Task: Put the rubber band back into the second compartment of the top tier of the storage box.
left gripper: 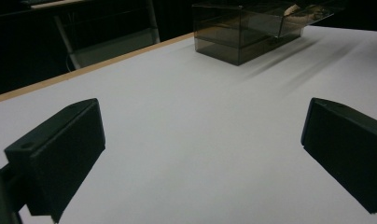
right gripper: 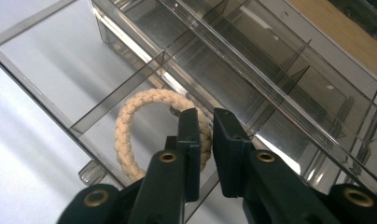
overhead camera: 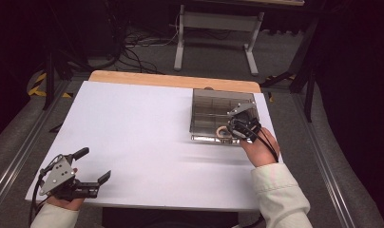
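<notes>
The right hand-held gripper [right gripper: 204, 140] has its jaws nearly closed, pinching the cream braided rope ring [right gripper: 130, 135] on its near-right arc inside a front compartment of the clear smoky plastic divided box [overhead camera: 204, 102] near the worktop's [overhead camera: 133, 123] far right corner. The ring lies flat, curving left from the jaws. The left hand-held gripper [overhead camera: 92, 168] rests released at the near left corner, well apart.
</notes>
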Action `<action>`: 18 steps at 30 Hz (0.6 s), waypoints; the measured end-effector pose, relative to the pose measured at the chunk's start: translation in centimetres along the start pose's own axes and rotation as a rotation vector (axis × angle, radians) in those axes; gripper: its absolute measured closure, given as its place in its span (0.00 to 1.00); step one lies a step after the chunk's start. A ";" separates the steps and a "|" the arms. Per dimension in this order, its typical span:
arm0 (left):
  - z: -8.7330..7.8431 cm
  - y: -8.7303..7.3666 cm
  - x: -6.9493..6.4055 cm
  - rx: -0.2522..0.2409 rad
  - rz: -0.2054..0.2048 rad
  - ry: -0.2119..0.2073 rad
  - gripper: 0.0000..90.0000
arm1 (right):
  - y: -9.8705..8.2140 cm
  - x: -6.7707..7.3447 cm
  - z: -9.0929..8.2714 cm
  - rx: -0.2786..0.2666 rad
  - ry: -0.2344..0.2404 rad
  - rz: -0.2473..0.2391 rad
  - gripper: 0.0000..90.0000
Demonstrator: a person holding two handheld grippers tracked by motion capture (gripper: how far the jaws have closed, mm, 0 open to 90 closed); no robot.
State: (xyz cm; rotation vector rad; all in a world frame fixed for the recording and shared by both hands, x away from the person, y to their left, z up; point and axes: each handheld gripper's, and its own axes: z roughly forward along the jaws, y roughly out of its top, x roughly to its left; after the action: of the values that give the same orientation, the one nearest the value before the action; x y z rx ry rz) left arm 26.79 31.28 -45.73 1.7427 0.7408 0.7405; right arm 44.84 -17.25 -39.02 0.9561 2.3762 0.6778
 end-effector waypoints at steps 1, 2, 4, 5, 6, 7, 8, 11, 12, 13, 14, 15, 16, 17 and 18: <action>0.0 0.0 0.0 0.000 0.000 0.000 0.01 | 0.0 0.0 -0.1 -0.006 0.001 -0.004 0.88; 0.0 0.0 0.0 0.001 0.000 0.000 0.01 | 0.0 0.0 -0.1 -0.006 0.001 -0.004 0.88; 0.0 0.0 0.0 0.000 -0.001 0.000 0.01 | 0.0 0.0 -0.2 -0.009 0.001 -0.005 0.86; 0.0 0.0 0.0 0.000 0.000 0.000 0.01 | 0.0 0.0 -0.2 -0.011 0.001 -0.005 0.85; 0.0 0.0 0.0 0.000 0.000 0.000 0.01 | 0.0 0.0 -0.2 -0.011 0.001 -0.005 0.85; 0.0 0.0 0.0 0.000 0.000 0.000 0.01 | 0.0 0.0 -0.3 -0.015 0.003 -0.004 0.84; 0.0 0.0 0.0 0.000 0.000 0.000 0.01 | 0.0 0.0 -0.3 -0.015 0.003 -0.004 0.84; 0.0 0.0 0.0 0.000 0.000 0.000 0.01 | 0.0 0.0 -0.5 -0.025 0.001 -0.002 0.82; 0.0 0.0 0.0 0.000 -0.001 0.000 0.01 | 0.0 0.0 -0.5 -0.027 0.000 -0.002 0.81; 0.0 0.0 0.0 0.000 -0.001 0.000 0.01 | 0.0 0.0 -0.6 -0.034 0.004 -0.002 0.80; 0.0 0.0 0.0 0.000 -0.001 0.000 0.01 | 0.0 0.0 -0.6 -0.034 0.004 -0.002 0.80; 0.0 0.0 0.0 0.000 -0.001 0.000 0.01 | 0.0 0.0 -0.7 -0.034 0.007 -0.001 0.79; 0.0 0.0 0.0 0.000 -0.001 0.000 0.01 | 0.0 0.0 -0.7 -0.034 0.007 -0.001 0.79; 0.0 0.0 0.0 0.000 -0.001 0.000 0.01 | 0.0 0.0 -0.8 -0.036 0.005 -0.001 0.79; 0.0 0.0 0.0 0.000 -0.002 0.000 0.01 | 0.0 0.0 -0.8 -0.037 0.006 -0.003 0.80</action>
State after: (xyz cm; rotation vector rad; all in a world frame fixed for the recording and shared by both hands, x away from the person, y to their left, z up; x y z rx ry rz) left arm 26.82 31.27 -45.74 1.7417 0.7423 0.7396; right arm 44.35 -17.44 -38.36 0.9363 2.3614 0.7226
